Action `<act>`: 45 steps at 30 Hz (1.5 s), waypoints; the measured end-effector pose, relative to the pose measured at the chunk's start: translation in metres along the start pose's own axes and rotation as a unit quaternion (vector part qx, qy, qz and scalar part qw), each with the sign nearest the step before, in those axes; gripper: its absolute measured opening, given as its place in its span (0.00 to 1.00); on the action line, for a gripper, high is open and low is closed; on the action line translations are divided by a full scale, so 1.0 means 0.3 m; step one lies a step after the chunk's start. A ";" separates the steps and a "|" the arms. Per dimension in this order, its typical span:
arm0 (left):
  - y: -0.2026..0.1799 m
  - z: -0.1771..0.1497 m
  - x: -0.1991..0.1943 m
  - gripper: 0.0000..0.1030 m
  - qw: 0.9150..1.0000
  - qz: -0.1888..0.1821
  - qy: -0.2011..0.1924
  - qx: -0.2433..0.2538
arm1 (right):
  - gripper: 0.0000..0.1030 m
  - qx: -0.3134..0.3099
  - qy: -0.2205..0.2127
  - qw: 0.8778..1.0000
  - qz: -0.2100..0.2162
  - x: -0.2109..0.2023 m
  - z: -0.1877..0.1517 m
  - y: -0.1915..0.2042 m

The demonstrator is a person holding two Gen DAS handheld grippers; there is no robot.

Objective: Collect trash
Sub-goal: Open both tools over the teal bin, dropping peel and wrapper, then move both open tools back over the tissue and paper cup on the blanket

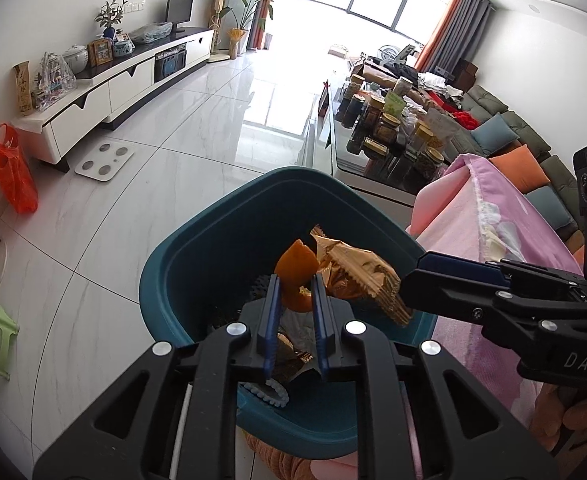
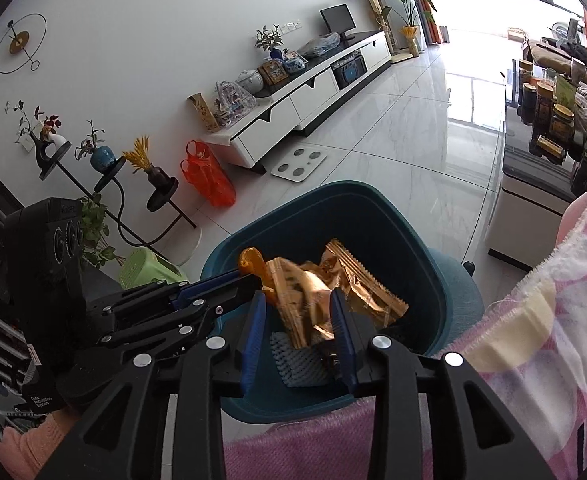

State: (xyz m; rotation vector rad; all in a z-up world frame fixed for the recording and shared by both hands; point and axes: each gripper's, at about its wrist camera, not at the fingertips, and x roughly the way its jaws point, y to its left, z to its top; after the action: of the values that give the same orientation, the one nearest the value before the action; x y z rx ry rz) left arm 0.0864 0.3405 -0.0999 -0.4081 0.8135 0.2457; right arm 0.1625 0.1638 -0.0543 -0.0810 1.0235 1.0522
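Note:
A teal trash bin [image 1: 165, 280] stands open below both grippers, with wrappers and a grey spiky piece [image 2: 299, 360] lying inside. My left gripper [image 1: 296, 280] hangs over the bin mouth, shut on a curled orange peel [image 1: 295, 268]. From the right, my right gripper [image 1: 411, 276] reaches in beside it. In the right wrist view my right gripper [image 2: 299, 300] is open. A crumpled gold wrapper [image 2: 313, 292] sits loosely between its blue pads over the bin [image 2: 433, 280], with a gap on the left side. The left gripper [image 2: 249, 276] and peel [image 2: 251, 260] show at the left.
A pink blanket [image 1: 493, 260] drapes right beside the bin. Behind it a low table [image 1: 373, 184] holds several jars. On the tiled floor lie a white scale [image 1: 103, 162] and an orange bag [image 1: 13, 176] by the TV cabinet [image 1: 113, 92]. A green stool [image 2: 149, 268] stands left.

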 end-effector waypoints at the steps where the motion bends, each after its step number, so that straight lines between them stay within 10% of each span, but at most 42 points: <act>1: 0.003 0.000 0.007 0.17 1.000 -0.001 0.000 -0.001 | 0.31 0.002 0.001 1.000 -0.001 0.001 -0.004 -0.004; 12: -0.071 -0.013 -0.101 0.38 0.998 -0.024 -0.037 0.034 | 0.34 0.012 -0.052 0.998 -0.014 -0.201 -0.106 -0.043; 25: -0.532 -0.114 -0.261 0.44 0.970 -0.180 -0.048 0.158 | 0.42 0.069 -0.172 0.978 -0.092 -0.693 -0.439 -0.166; 35: -0.962 -0.270 -0.210 0.44 0.931 -0.263 0.008 0.252 | 0.43 0.167 -0.224 0.937 -0.211 -1.007 -0.745 -0.372; 45: -1.339 -0.393 -0.113 0.45 0.896 -0.296 0.063 0.326 | 0.50 0.273 -0.257 0.868 -0.324 -1.284 -0.980 -0.668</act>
State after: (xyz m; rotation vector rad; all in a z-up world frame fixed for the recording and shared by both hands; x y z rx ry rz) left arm 0.1337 -0.0729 -0.0438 -0.0182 0.8093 -0.6221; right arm 0.0792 -0.3526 -0.0176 0.2918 0.6835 0.1197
